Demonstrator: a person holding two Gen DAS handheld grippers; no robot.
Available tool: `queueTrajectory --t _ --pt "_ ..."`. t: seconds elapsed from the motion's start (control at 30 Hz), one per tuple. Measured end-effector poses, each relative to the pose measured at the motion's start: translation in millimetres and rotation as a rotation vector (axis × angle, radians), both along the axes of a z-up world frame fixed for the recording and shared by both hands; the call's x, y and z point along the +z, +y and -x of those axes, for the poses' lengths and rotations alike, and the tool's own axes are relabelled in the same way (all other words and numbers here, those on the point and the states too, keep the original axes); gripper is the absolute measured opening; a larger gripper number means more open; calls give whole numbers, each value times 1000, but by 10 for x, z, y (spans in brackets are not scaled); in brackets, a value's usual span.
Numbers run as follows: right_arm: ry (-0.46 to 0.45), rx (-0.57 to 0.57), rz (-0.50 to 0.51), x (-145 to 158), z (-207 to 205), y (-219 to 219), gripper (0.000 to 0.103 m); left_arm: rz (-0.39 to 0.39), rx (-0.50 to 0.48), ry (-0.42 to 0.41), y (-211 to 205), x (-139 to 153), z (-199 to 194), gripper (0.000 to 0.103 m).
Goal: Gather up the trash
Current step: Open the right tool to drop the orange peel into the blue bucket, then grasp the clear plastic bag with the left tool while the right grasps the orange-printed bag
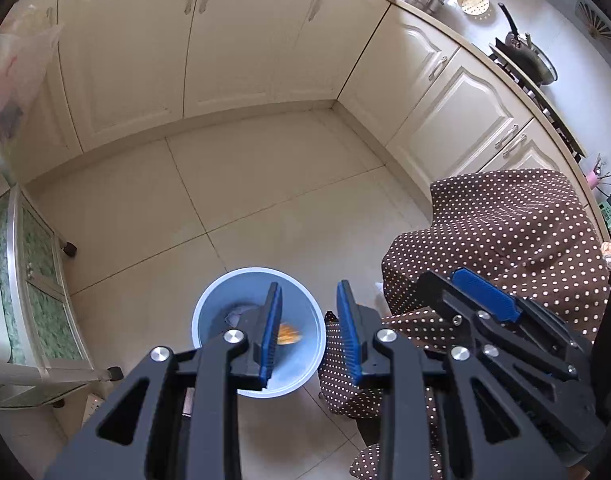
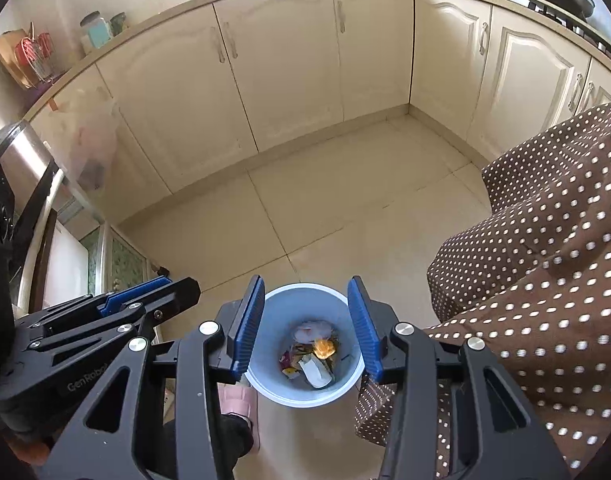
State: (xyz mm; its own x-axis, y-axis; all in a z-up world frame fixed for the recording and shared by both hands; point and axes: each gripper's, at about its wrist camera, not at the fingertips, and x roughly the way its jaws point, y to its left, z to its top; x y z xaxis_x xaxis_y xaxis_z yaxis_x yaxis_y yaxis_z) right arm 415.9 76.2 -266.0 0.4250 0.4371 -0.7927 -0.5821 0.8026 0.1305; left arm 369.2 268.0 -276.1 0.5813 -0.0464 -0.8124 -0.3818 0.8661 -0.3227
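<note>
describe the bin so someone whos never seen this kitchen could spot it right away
Start at the tiled floor in front of the cream cabinets that meet in a corner. The bin stands there beside brown polka-dot fabric. It is the only round pale-blue container on the floor, open-topped, with wrappers and an orange scrap inside.

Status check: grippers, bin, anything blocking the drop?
Left gripper and right gripper open, empty, above blue bin. Orange scrap in the bin with other trash. Polka-dot fabric beside bin, not over the opening.
</note>
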Motion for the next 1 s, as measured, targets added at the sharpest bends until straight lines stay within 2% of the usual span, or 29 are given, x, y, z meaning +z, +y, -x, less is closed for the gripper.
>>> queueTrajectory --t 0.1,0.3,0.37,0.5,0.6,0.73,0.83,1.0 --pt "-21 -7 -10 140 30 -107 42 -6 -15 -14 -57 110 10 27" --pt "-87 -39 -21 554 118 -415 45 -48 -65 -74 -322 532 5 29" --pt "-119 -55 -23 738 147 -601 45 -71 -91 -110 -481 730 0 33" --pt "-187 -119 -63 1165 196 -1128 46 -107 -161 -180 -877 1119 -50 35" --pt "-241 -178 -95 1454 220 -1558 49 -122 -225 -235 -1246 1395 -114 44" --pt "-303 -258 -101 1711 240 -2212 50 -172 -338 -277 -1916 1674 -273 48" --pt "-330 -340 -88 1810 228 -2772 52 -183 -433 -308 -2450 1793 -422 56" --pt "-353 -482 -48 1853 167 -3615 53 -150 -578 -296 -3273 1814 -733 57"
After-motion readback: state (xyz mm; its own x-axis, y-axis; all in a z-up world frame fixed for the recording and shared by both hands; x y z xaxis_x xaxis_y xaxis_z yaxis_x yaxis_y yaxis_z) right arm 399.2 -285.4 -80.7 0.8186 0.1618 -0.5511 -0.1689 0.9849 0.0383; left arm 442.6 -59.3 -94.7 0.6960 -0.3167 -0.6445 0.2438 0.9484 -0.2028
